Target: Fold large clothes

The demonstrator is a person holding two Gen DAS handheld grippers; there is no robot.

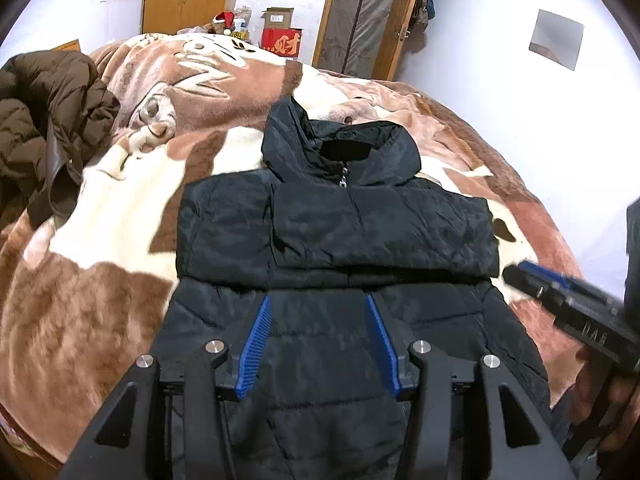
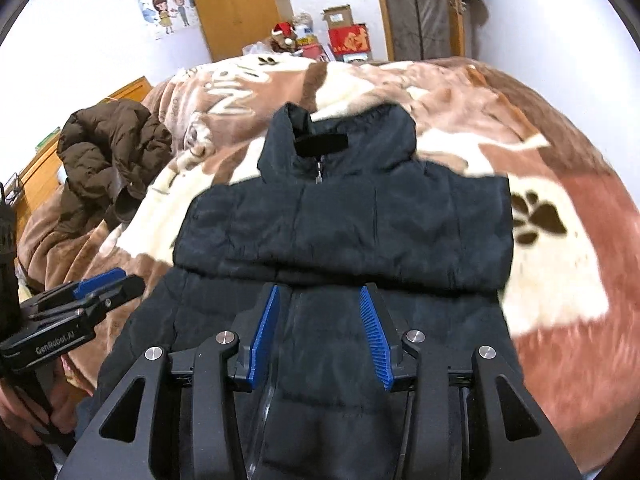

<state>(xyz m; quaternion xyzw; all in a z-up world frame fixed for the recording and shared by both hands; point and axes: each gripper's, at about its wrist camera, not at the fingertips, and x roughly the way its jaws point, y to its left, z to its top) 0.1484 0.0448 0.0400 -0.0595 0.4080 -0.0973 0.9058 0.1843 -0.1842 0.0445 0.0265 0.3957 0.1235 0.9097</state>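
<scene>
Left wrist view
Left gripper [image 1: 318,300]: fingers spread apart, grasping nothing, poised over the lower body of the jacket.
Black jacket [image 1: 340,220]: flat on the blanket [image 1: 120,208], zipped, collar at the far end, both sleeves folded across the chest, hem nearest the camera.
Right gripper [image 1: 510,274]: enters from the right edge beside the jacket's side, blurred; finger state impossible to tell here.
Brown coat [image 1: 52,120]: heaped at the left on the blanket, well apart from the black jacket.
Red box [image 1: 282,42]: beyond the far edge of the bed, near the door [image 1: 368,16].

Right wrist view
Right gripper [image 2: 318,296]: fingers released and wide, nothing between them, above the jacket's middle just below the folded sleeves.
Black jacket [image 2: 344,216]: centred on the blanket [image 2: 560,240], collar away from the camera, sleeve band lying across the torso.
Left gripper [image 2: 116,280]: comes in from the left edge beside the jacket's side, seen side-on; spread not readable from this angle.
Brown coat [image 2: 112,148]: crumpled at the left, apart from the jacket.
Wardrobe [image 2: 236,4]: against the far wall.
</scene>
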